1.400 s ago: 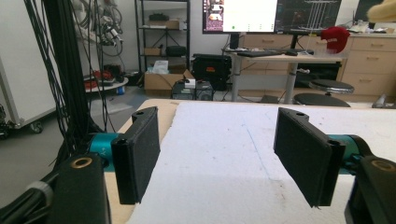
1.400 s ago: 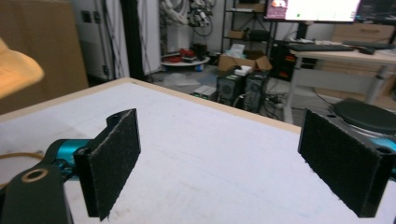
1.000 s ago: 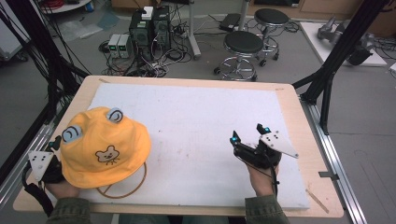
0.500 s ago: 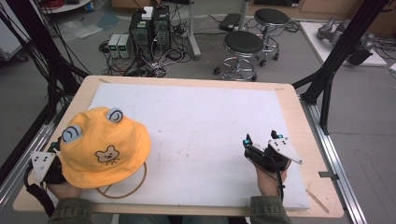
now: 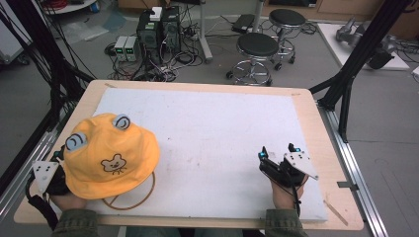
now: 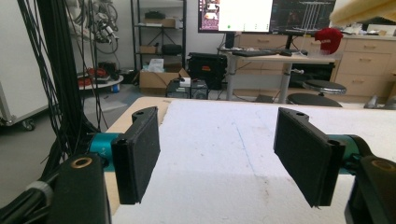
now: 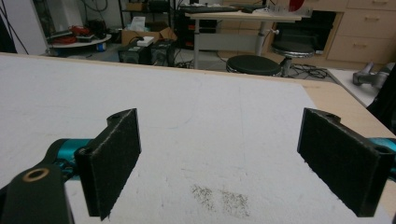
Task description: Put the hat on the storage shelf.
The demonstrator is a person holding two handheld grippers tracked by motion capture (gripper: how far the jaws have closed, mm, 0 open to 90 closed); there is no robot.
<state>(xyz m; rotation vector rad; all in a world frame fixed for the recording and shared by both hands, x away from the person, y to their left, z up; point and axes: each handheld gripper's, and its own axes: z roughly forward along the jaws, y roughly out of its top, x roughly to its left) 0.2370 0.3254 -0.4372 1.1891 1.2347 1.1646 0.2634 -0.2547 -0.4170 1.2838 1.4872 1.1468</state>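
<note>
Near edge first: the right gripper (image 5: 277,157) is sitting at five o'clock on the white mat (image 5: 212,128), jaws spread wide and gripping nothing. At eight o'clock the left gripper (image 6: 224,154) is gaping wide and empty too, beside the yellow hat (image 5: 109,155), which is lying crown-up over a wooden hoop (image 5: 143,195). Far beyond, stools (image 5: 257,47) are standing at twelve.

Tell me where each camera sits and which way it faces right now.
High view: above the near edge, looking forward and down on the table; both hands, yellow hat, right gripper.
Left gripper view: rides the left gripper, facing across the white mat, open jaws.
Right gripper view: rides the right gripper, open jaws.
All share the mat.
</note>
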